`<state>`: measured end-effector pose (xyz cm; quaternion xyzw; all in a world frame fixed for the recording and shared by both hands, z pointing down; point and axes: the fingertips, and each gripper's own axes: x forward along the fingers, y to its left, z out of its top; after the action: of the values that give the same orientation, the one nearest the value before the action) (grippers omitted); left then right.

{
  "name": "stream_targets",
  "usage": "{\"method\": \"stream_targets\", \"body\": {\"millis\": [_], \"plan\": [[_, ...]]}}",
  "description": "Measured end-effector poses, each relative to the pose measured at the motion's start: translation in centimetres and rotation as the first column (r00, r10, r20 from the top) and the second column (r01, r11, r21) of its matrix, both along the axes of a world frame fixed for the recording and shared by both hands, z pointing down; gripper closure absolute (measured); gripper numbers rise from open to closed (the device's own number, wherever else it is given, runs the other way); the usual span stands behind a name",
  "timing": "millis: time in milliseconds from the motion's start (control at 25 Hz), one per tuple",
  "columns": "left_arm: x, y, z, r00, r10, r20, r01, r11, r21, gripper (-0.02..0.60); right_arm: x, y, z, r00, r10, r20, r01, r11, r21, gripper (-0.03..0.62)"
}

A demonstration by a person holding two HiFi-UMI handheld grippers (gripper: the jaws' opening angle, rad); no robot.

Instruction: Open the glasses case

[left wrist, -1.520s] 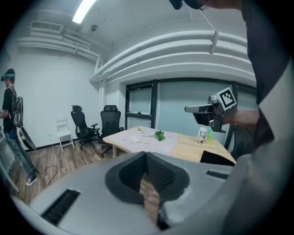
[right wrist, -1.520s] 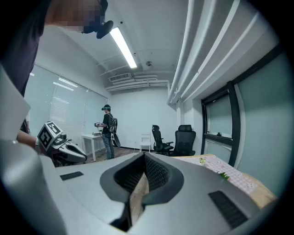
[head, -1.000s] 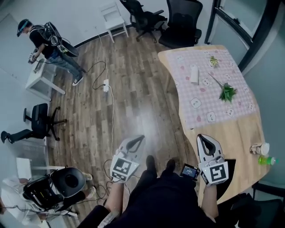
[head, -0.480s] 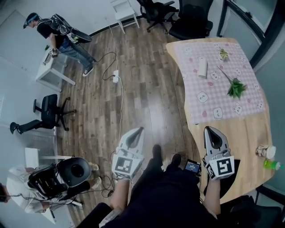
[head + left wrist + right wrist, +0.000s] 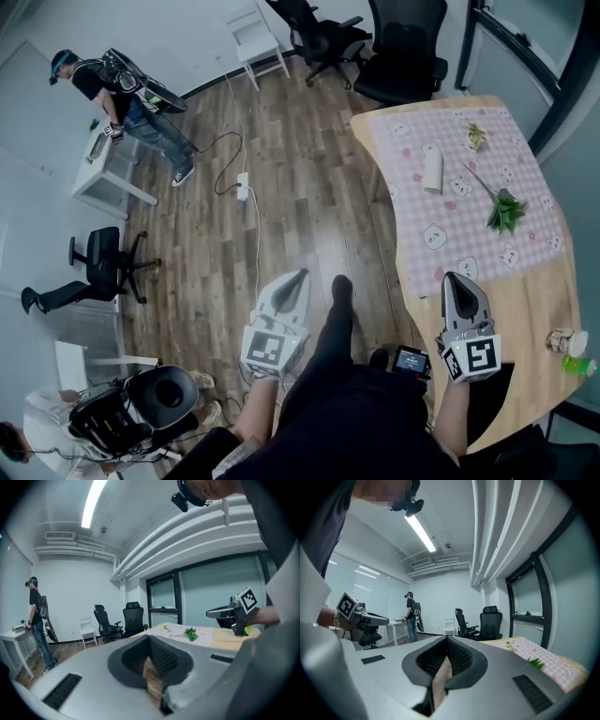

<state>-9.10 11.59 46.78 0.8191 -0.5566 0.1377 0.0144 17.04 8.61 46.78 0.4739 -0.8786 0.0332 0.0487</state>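
Left gripper (image 5: 299,277) and right gripper (image 5: 455,278) have advanced alongside the table (image 5: 525,314), jaws pressed together, empty; the case (image 5: 432,172) sits farther along it, untouched.

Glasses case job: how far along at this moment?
Done: nothing; the case lies apparently closed on the checked cloth, untouched. In hand: nothing; the left gripper and right gripper are shut, empty and short of it. Left: reach, hold and open it.

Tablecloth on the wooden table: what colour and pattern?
The tablecloth is pink-and-white check with small white figures; head view shows it best.
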Motion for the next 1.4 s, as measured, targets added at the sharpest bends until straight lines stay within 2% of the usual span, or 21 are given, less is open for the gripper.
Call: {"method": "stream_targets", "body": {"millis": [200,360,560,960,1240,1280,1320,1360,1400], "plan": [[-2.3,-11.1,-1.0,0.995,0.083,-0.047,-0.082,0.997,0.008,0.586,-1.9,-7.8,1.2,0.994,0.098,-0.044,-0.1,0.994,-0.042,0.58],[-4.8,-19.8,-3.6,0.985,0.17,-0.032,-0.168,0.984,0.054,0.585,-4.3,-13.8,-0.9,0.987,0.151,-0.05,-0.153,0.988,-0.028,0.58],[-6.6,-26.0,-6.6,0.981,0.186,-0.064,-0.177,0.977,0.122,0.586,-6.5,-18.7,-1.9,0.978,0.189,-0.091,-0.192,0.981,-0.023,0.58],[-4.2,-30.4,-5.6,0.968,0.229,-0.102,-0.221,0.971,0.086,0.586,-5.8,-24.4,-0.3,0.971,0.218,-0.095,-0.222,0.974,-0.039,0.58],[-1.9,-32.2,-4.4,0.959,0.279,-0.058,-0.274,0.958,0.083,0.586,-3.5,-25.5,0.5,0.962,0.26,-0.078,-0.264,0.964,-0.043,0.576],[-1.7,-32.4,-4.5,0.959,0.277,-0.065,-0.272,0.959,0.078,0.586,-3.4,-25.6,0.6,0.962,0.261,-0.075,-0.264,0.964,-0.04,0.54],[-1.6,-32.6,-4.5,0.959,0.276,-0.068,-0.271,0.96,0.072,0.586,-3.5,-25.8,0.6,0.963,0.259,-0.072,-0.262,0.964,-0.037,0.437],[-1.5,-32.7,-4.4,0.958,0.279,-0.064,-0.275,0.959,0.069,0.586,-3.5,-25.9,0.7,0.964,0.256,-0.072,-0.258,0.965,-0.033,0.376],[-1.4,-32.7,-4.3,0.957,0.283,-0.058,-0.279,0.958,0.067,0.586,-3.5,-26.1,0.7,0.965,0.253,-0.074,-0.256,0.966,-0.028,0.373]]}}
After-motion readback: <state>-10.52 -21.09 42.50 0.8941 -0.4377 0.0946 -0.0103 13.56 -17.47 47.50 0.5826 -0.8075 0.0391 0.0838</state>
